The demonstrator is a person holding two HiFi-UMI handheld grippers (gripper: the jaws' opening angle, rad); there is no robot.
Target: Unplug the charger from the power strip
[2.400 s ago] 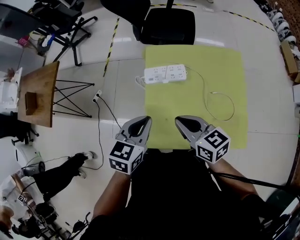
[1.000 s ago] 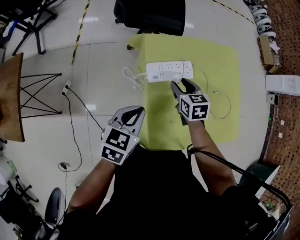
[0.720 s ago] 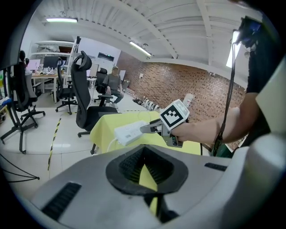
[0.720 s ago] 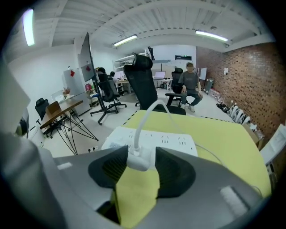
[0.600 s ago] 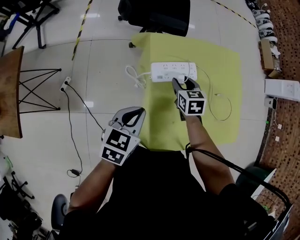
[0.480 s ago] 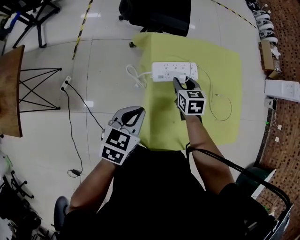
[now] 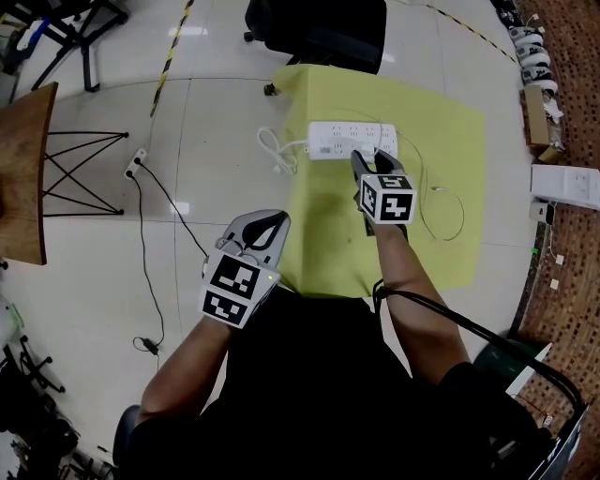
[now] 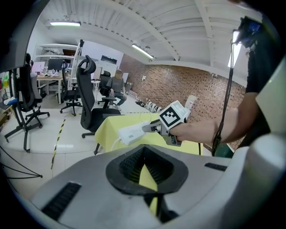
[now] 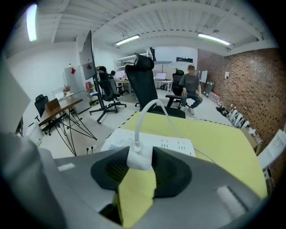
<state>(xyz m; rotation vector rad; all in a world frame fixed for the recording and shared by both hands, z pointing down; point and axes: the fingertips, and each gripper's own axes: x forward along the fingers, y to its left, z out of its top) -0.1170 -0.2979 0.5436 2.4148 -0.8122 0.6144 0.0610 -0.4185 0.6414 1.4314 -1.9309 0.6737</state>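
Note:
A white power strip (image 7: 342,141) lies at the far side of a yellow cloth (image 7: 328,225) on the table. A white charger (image 9: 140,154) is plugged into it near its right end, and its thin cable (image 7: 452,214) loops off to the right. My right gripper (image 7: 370,161) reaches over the strip's near edge. Its jaws are closing with the charger between them (image 9: 140,157), and the pads touch both of its sides. My left gripper (image 7: 272,223) hangs back at the cloth's near left corner, shut and empty. In the left gripper view I see the strip (image 8: 131,133) and the right gripper (image 8: 152,128).
The strip's thick cord (image 7: 274,155) coils off the cloth's left edge. A black office chair (image 7: 314,28) stands behind the table. A wooden table (image 7: 23,178), a floor socket with a black cable (image 7: 139,164), and boxes (image 7: 567,183) at the right surround it.
My right gripper moved forward from the cloth's near edge to the power strip, and its jaws narrowed around the charger. The left gripper stayed about where it was.

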